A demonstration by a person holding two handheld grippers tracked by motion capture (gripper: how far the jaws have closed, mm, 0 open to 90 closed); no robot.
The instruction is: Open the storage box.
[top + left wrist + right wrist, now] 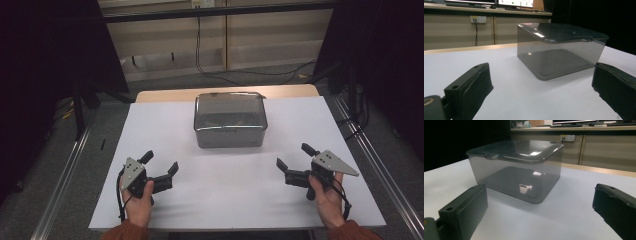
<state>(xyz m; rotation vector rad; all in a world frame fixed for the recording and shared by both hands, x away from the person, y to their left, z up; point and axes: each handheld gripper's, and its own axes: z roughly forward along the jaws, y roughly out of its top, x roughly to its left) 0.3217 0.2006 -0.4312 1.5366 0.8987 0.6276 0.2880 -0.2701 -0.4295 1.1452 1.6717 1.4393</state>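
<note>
A smoky clear plastic box (230, 120) with its lid on stands at the middle back of the white table (300, 200). My left gripper (160, 162) rests near the front left, held by a hand, jaws wide apart with nothing between them. Near the front right, my right gripper (295, 156) is likewise open and empty. Both point inward toward the box. From the left gripper view the box (560, 48) sits ahead and right of centre; from the right gripper view the box (517, 168) sits ahead and left. It looks empty inside.
The white table top ends at a wooden strip (165, 95) behind the box. Metal rails (65, 175) run along both sides on the grey floor. A cabinet wall with a socket (478, 19) and a hanging cable stands beyond.
</note>
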